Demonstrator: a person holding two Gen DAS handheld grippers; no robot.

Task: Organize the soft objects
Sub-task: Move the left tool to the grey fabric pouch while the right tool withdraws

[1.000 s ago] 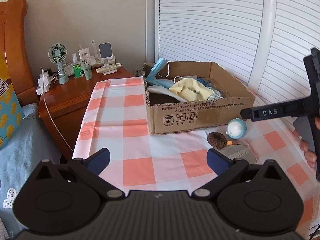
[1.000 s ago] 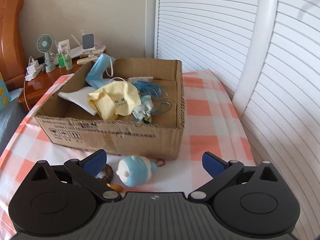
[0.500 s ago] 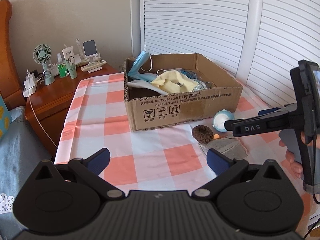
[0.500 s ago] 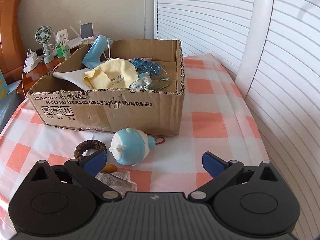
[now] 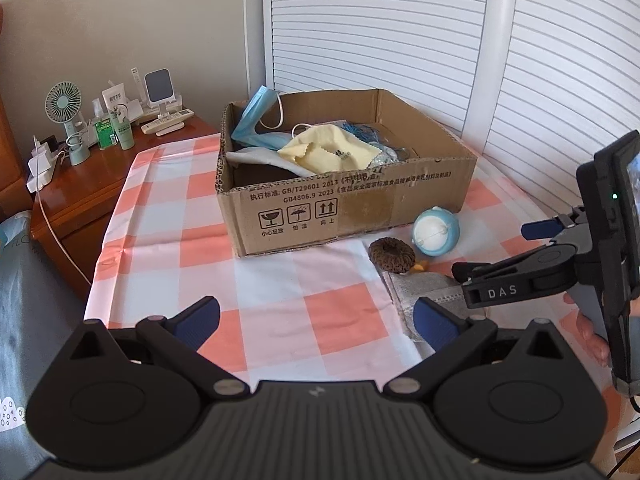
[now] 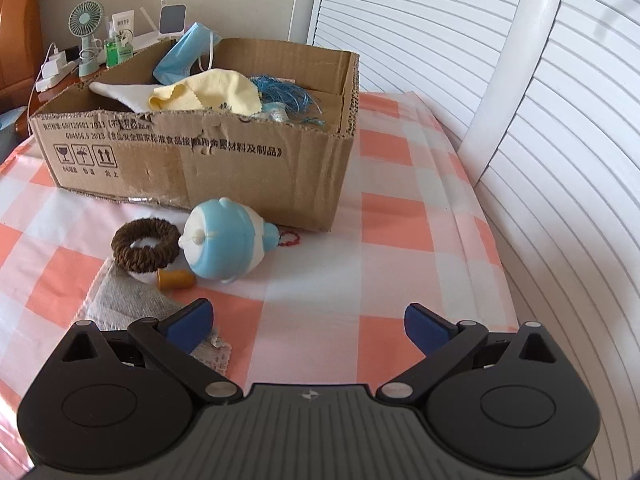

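Compared with a second ago, the right gripper [image 6: 306, 324] has dropped lower and drawn back from the cardboard box [image 6: 192, 156], so that the things lying in front of the box now fill the middle of its view; in the left wrist view it has come down from box height to hang just above the grey cloth [image 5: 424, 288]. The left gripper [image 5: 316, 318] has swung so that the box sits near the centre of its view rather than to the right. Both grippers are spread wide with nothing between their blue pads.

On the checked tablecloth [image 6: 400, 240], just in front of the box's near wall, lie four loose things. A blue-and-white plush toy [image 6: 226, 242] rests on its side, a red loop of cord at its tail end. Touching it on the left is a brown hair tie [image 6: 146, 245], a thick knitted ring lying flat. A small orange piece [image 6: 176, 279] lies between the two, its identity unclear. The grey cloth [image 6: 128, 304], with a lace edge, lies crumpled partly under the hair tie, and the right gripper's left pad hovers over its corner.

Inside the box lie a yellow cloth [image 5: 324, 152], a blue face mask [image 5: 252, 120] draped over the far left wall, a white cloth [image 6: 120, 94] and a tangle of blue thread [image 6: 286, 94].
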